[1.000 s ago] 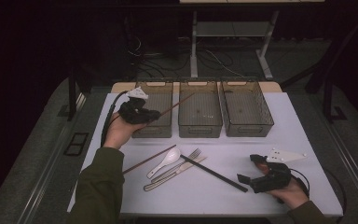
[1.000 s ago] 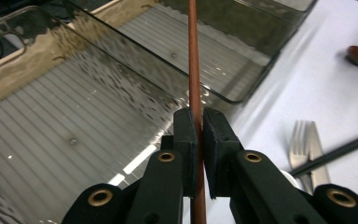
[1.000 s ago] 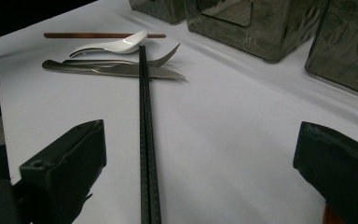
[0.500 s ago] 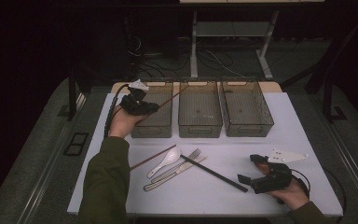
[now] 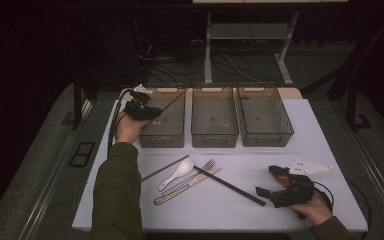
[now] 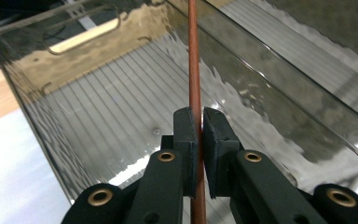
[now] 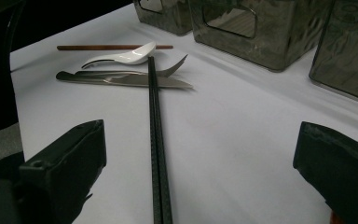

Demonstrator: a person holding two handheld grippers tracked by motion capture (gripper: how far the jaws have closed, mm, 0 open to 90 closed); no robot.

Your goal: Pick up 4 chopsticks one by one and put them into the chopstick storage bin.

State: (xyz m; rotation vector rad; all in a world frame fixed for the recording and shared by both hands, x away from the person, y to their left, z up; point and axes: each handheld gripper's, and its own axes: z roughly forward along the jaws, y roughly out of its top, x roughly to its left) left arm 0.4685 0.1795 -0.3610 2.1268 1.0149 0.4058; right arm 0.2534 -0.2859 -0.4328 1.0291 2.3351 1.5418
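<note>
- Over the left one of three see-through grey plastic bins (image 5: 162, 125), the left gripper (image 5: 141, 109) is hanging, with a person's hand and green sleeve (image 5: 116, 190) behind it.
- Its two black jaws are squeezing tight on a thin reddish-brown wooden chopstick (image 6: 194, 60), as the left gripper view shows.
- That stick is pointing up and across the open top of the bin, slanting toward the bin's far right corner in the high view.
- On the white table (image 5: 280, 160), the right gripper (image 5: 275, 187) is resting in the person's other hand, near the front right edge.
- Its jaws are standing wide apart, and nothing is sitting between them.
- Just in front of it, a long black chopstick (image 7: 156, 140) is lying flat on the table.
- Across the far end of that black stick, a silver metal fork (image 7: 168, 71) and a silver metal knife (image 7: 121, 80) are lying side by side.
- Beside them, a white plastic spoon (image 7: 126, 56) is lying, and a second reddish-brown wooden stick (image 7: 88, 47) is lying behind it.
- Two more grey bins, the middle bin (image 5: 214, 117) and the right bin (image 5: 265, 115), are sitting in a row past the cutlery.
</note>
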